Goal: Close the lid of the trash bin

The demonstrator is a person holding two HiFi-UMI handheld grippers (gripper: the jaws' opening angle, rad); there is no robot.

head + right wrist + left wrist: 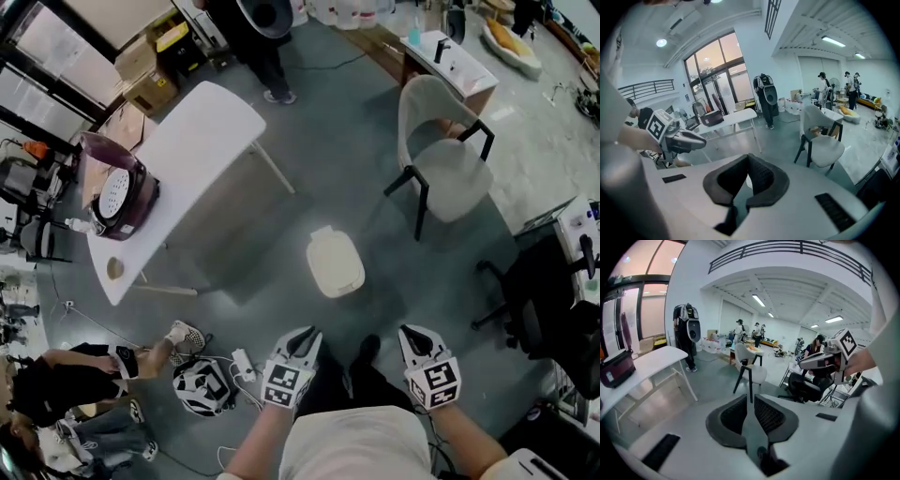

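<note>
In the head view the cream trash bin [335, 262] stands on the grey floor with its lid lying flat on top. Both grippers hang well above it, near the person's chest. My left gripper [305, 337] points toward the bin; in the left gripper view its jaws [750, 399] stand nearly together, a narrow slit between the pads and nothing in it. My right gripper [412, 336] is beside it on the right; its pads [748, 157] meet at the tips and hold nothing. Each gripper shows in the other's view: the right gripper [829, 357], the left gripper [670, 133].
A white folding table [187, 159] with a dark red appliance [117, 192] stands at the left. A pale chair [445, 159] is behind the bin on the right, a black office chair [534, 300] at the right edge. A helmet [202, 386], cables and a seated person [56, 375] are at the lower left.
</note>
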